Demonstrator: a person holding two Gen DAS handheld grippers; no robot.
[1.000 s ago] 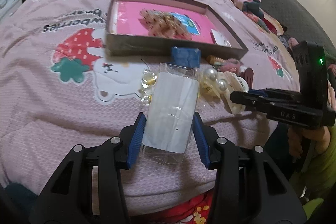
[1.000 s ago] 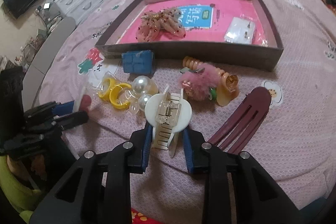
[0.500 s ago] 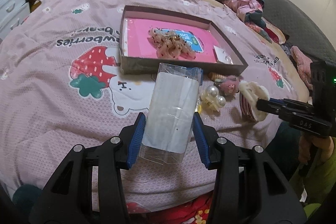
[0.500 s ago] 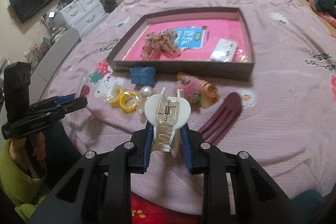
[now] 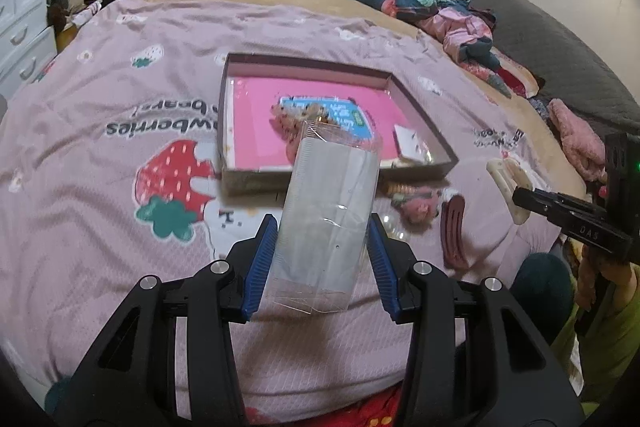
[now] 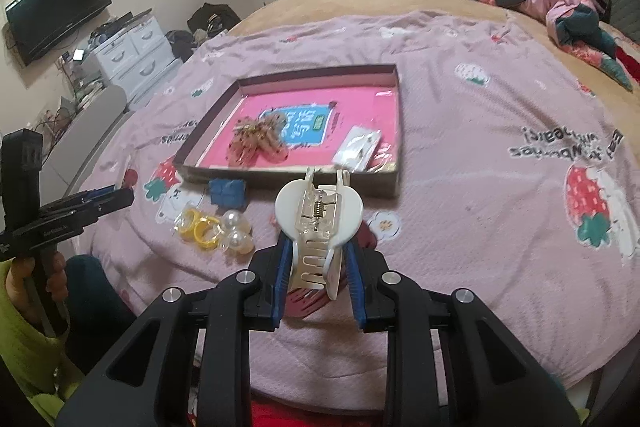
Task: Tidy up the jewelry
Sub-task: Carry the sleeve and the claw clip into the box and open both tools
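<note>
While left fingers [image 5: 322, 259] clench a clear packet [image 5: 326, 215], right fingers [image 6: 318, 281] a white claw clip [image 6: 318, 211], tray [image 6: 276, 177] holding pink clip [image 6: 258, 143], small packet [image 6: 358, 147]

The left gripper [image 5: 323, 251] points down and forward, its blue pads [image 5: 262, 259] pressed against both sides of a clear plastic box [image 5: 326, 223] (held lengthwise, sticking out past the fingertips). The right gripper [image 6: 316, 267] tilts down the same way, jaws nearly closed on a white hair claw [image 6: 318, 219]. A hand [image 6: 38, 277] in a green sleeve [image 6: 24, 351] grips the left handle.
</note>
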